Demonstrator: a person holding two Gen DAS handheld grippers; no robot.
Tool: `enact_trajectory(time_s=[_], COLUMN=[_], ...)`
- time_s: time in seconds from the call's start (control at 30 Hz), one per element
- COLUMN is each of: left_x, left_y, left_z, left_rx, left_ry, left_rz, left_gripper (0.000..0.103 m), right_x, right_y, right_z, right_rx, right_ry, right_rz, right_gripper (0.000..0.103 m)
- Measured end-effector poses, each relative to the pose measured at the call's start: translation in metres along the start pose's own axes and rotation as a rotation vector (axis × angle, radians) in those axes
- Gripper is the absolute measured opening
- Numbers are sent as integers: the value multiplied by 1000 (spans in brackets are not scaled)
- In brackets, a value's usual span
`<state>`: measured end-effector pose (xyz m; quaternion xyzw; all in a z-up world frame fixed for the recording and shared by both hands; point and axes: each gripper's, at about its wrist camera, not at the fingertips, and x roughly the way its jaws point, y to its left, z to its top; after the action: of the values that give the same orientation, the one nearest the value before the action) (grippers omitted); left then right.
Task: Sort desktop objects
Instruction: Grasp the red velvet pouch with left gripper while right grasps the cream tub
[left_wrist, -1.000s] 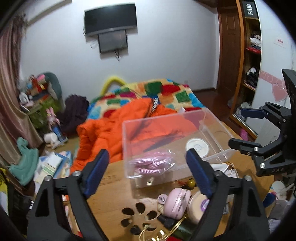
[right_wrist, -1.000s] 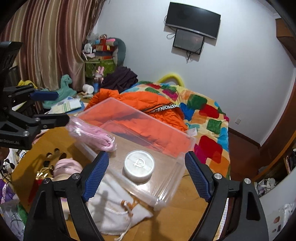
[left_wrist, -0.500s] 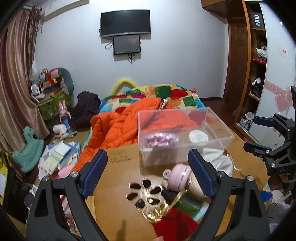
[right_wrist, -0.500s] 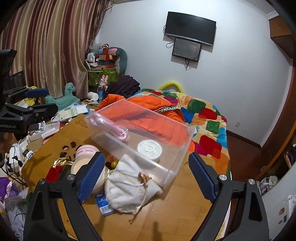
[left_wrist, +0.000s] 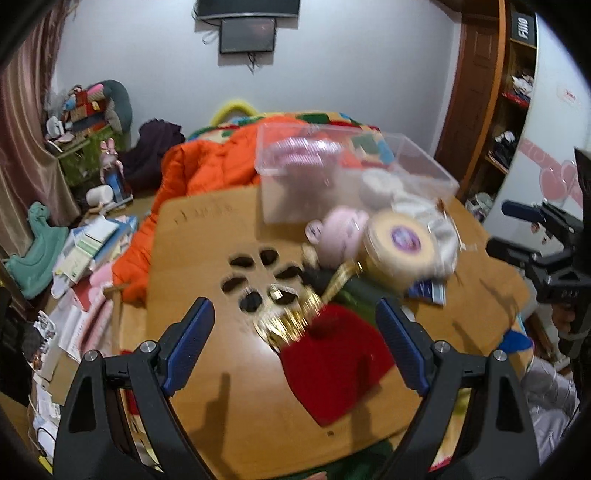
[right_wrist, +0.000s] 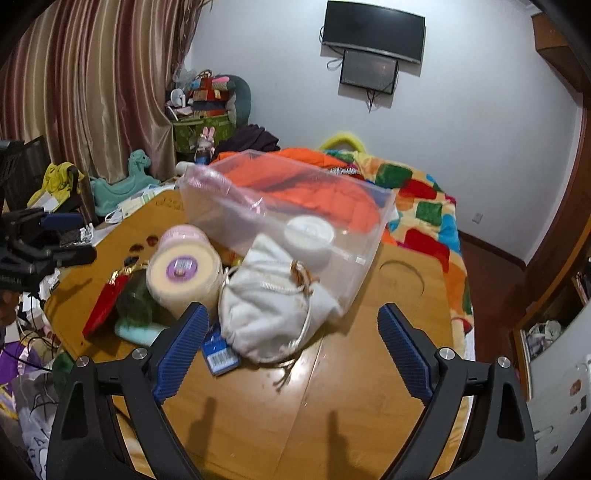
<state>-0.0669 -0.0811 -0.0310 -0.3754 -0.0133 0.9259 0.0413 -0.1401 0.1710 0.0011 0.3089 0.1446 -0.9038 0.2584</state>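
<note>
Both tools stand apart and empty: left tool above the red pouch, right tool over the white drawstring bag, just near of the clear bin on the worktop. Advise seating pads squarely before closing.

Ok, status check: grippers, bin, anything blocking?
Left gripper open, empty, over red pouch. Right gripper open, empty, near white bag. Bin holds two items; bag leans against its front.

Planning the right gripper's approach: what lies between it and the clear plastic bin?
In the right wrist view, a white drawstring pouch lies between the open right gripper and the clear plastic bin, resting against its wall.
</note>
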Motion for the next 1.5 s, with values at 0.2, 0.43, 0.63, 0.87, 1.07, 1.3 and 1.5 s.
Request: enact_trajectory(time_s=[0.2,0.43,0.63,0.87,1.07,1.3,1.5], left_x=[20,27,24,33,45,44,41], left_y=[-11,2,30,34,20,23,30], left_z=[-14,-29,-39,-34,-32,-29,-26], left_rx=[-29,-44,-100,-110,-16,-36,-61], left_ry=[60,101,118,111,83,36,25], left_rz=[-51,-4,35,33,113,129,146], left_gripper=[89,89,89,89,89,72,54], right_x=[8,18,29,53,71,81,81], right_y=[12,19,37,60,67,74,69], right_z=[-15,-17,-10,-1,7,10,12], right_rx=[-5,18,-16,-55,-68,-92,-62], right_ry=[28,52,24,24,44,41,50], right_rz=[37,89,123,129,109,116,156], right_gripper=[92,92,91,86,83,68,64])
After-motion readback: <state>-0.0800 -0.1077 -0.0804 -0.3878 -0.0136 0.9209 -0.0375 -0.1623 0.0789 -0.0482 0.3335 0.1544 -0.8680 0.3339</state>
